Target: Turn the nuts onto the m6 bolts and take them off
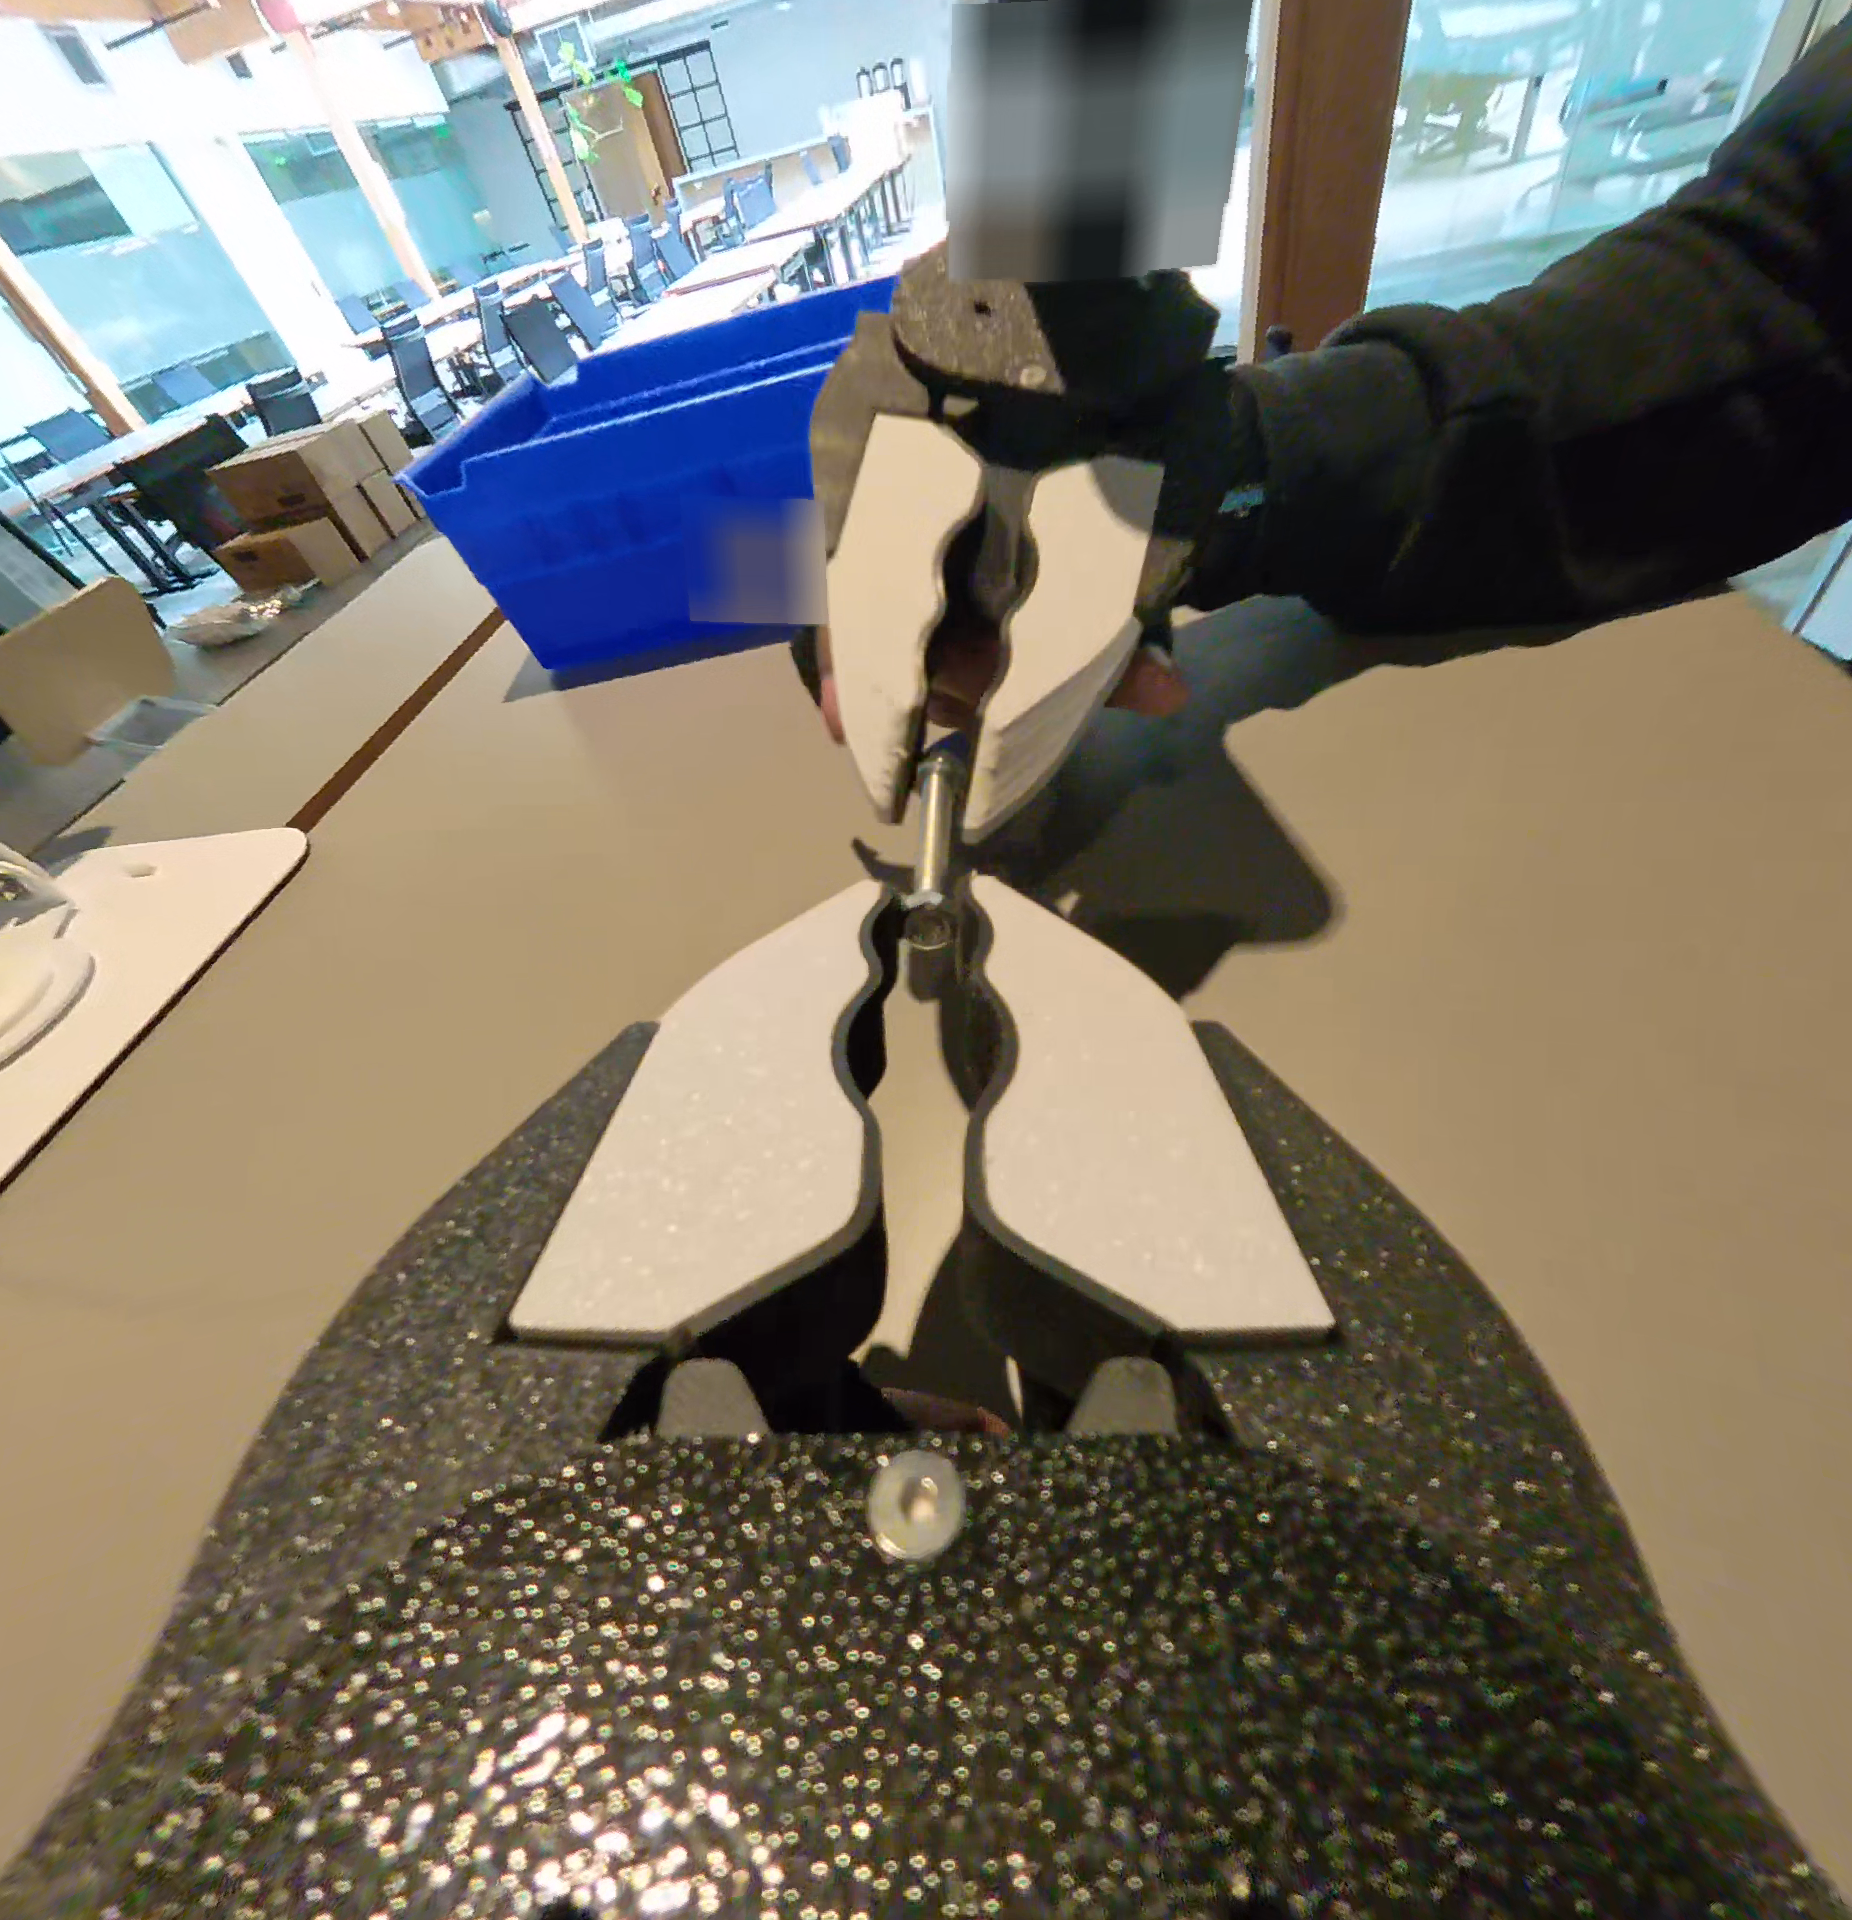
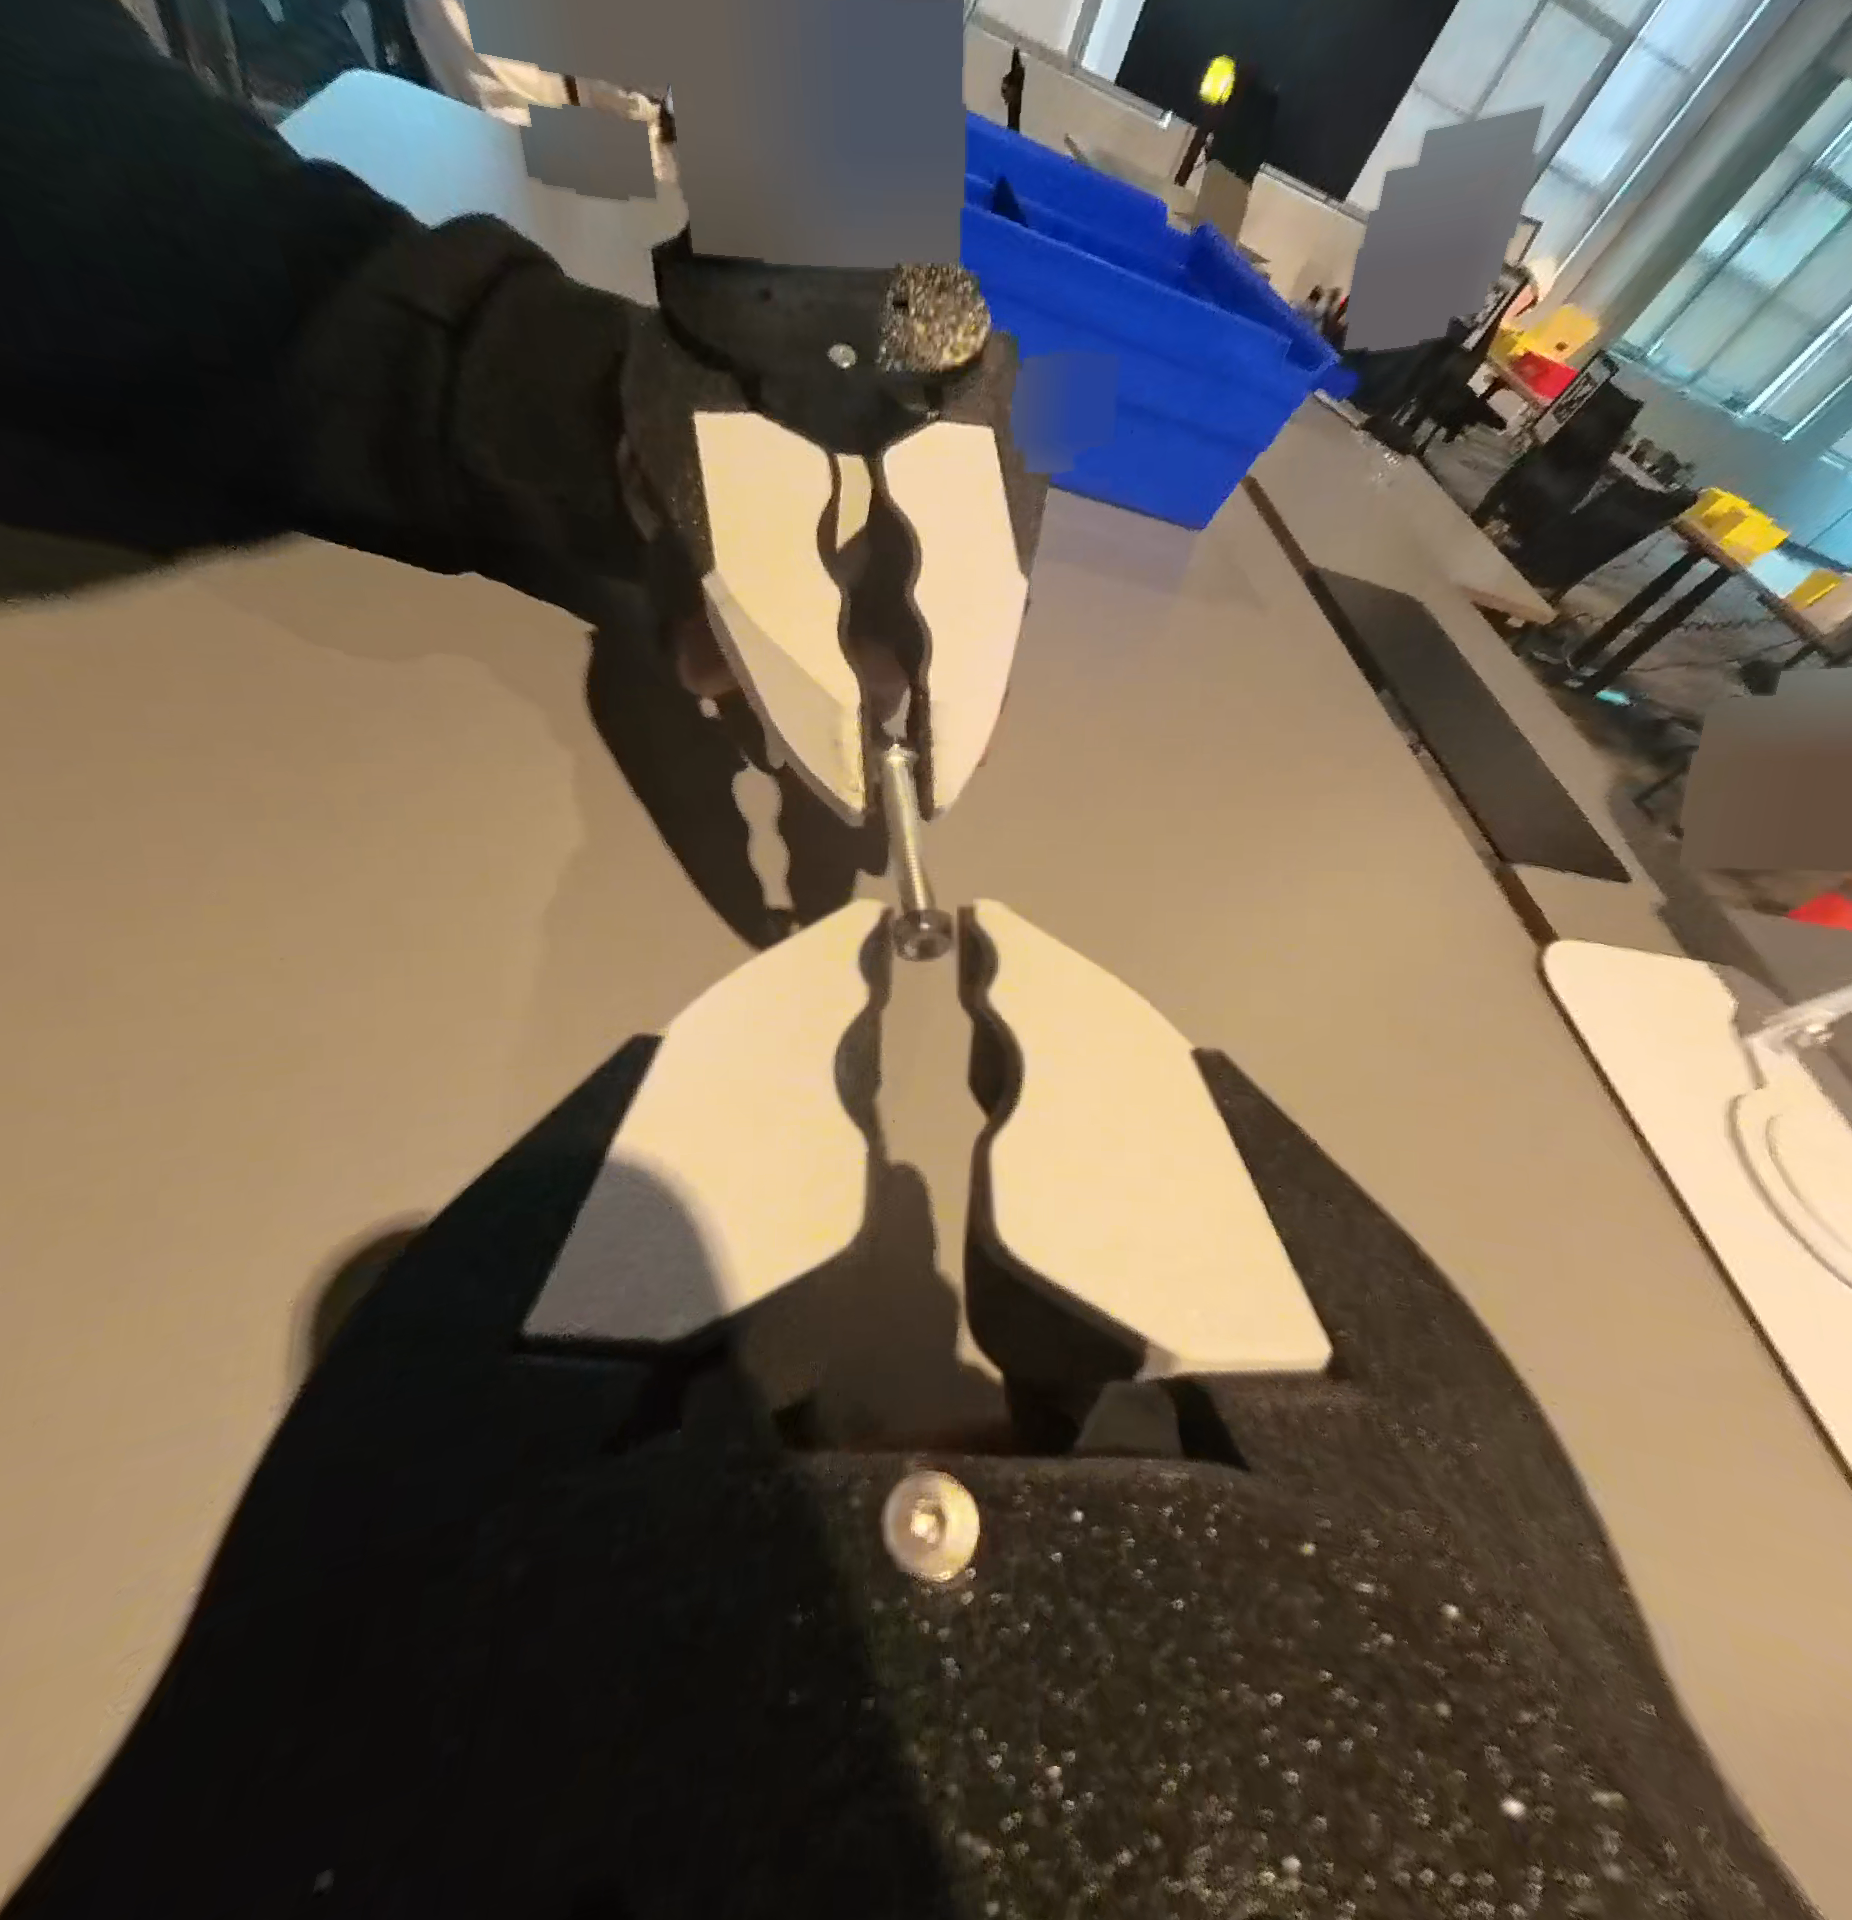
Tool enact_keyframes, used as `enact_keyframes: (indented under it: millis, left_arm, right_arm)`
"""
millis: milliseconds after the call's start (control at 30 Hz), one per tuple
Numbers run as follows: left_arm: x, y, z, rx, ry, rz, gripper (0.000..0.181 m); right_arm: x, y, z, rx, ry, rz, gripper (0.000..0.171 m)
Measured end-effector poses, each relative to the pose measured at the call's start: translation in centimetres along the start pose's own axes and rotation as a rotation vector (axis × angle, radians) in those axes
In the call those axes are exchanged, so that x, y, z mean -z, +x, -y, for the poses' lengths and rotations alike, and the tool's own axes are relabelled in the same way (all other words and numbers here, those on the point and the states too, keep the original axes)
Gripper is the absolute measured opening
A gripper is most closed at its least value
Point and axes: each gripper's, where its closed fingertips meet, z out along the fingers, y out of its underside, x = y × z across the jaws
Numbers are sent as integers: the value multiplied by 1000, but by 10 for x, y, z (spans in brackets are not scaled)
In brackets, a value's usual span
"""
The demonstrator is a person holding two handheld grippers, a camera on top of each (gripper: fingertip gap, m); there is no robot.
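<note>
Keep the bolt [image 2: 906, 831] and the nut [image 1: 928, 900] on one axis, in the air above the table [image 1: 382, 1039]. Your right gripper [image 2: 923, 925] is pinched nearly closed on the bolt head and your left gripper [image 1: 922, 920] on the nut. Turn without tilting. The left wrist view shows the hex; the right wrist view shows the threads.

The two grippers are held tip to tip above the table [image 1: 1524, 1039]. In the left wrist view, the left gripper [image 1: 927, 920] is placed near, the right gripper [image 1: 927, 805] far, and the bolt [image 1: 934, 821] is spanned between their tips. A nut [image 1: 927, 902] is seated on the bolt at the left gripper's tips. Behind the right gripper, a bin [image 1: 631, 499] is set on the table's far part. A board [image 1: 143, 935] is laid at the left, with a clear object [image 1: 8, 966] on it. Boxes [image 1: 309, 499] are stacked beyond, far left.
</note>
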Motion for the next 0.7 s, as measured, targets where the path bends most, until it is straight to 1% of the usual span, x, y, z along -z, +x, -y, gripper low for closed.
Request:
enact_keyframes:
  millis: [67, 100, 167, 233, 300, 333, 367, 400, 433, 500, 533, 633, 700]
  left_arm:
    - [0, 0, -1, -12, -6, 1, 10]
    - [-1, 1, -3, -34, -19, 8, 10]
    - [-3, 3, -9, -116, -66, 21, 10]
    - [-5, 6, -14, -198, -104, 32, 10]
    - [-6, 6, -14, -201, -100, 36, 10]
    - [-6, 5, -12, -189, -91, 40, 10]
    - [-6, 3, -12, -176, -89, 44, 10]
    - [-6, 2, -12, -162, -86, 48, 10]
    - [-5, 0, -11, -149, -81, 52, 10]
    - [-2, -2, -8, -110, -62, 49, 10]
    - [-1, -2, -7, -83, -49, 40, 10]
    - [2, -2, -4, -26, -23, 15, 10]
    - [3, -1, -2, 6, -4, -3, 10]
  right_arm:
    - [-2, -2, -3, -66, -30, 33, 10]
    - [-2, -3, -5, -130, -48, 65, 10]
    - [-3, -9, -11, -331, -87, 166, 10]
    - [-2, -15, -14, -590, -99, 286, 10]
    - [-1, -15, -13, -788, -50, 371, 10]
    - [0, -12, -12, -827, -19, 384, 11]
    - [-1, -7, -11, -822, 4, 364, 19]
    - [0, -4, -11, -781, 11, 335, 36]
    - [1, -2, -11, -709, 12, 306, 46]
    - [3, 1, -9, -507, 3, 217, 50]
    - [4, 2, -7, -392, 0, 173, 49]
    - [5, 3, 2, -84, 10, 36, 44]
    - [4, 2, 5, 33, 4, -15, 38]
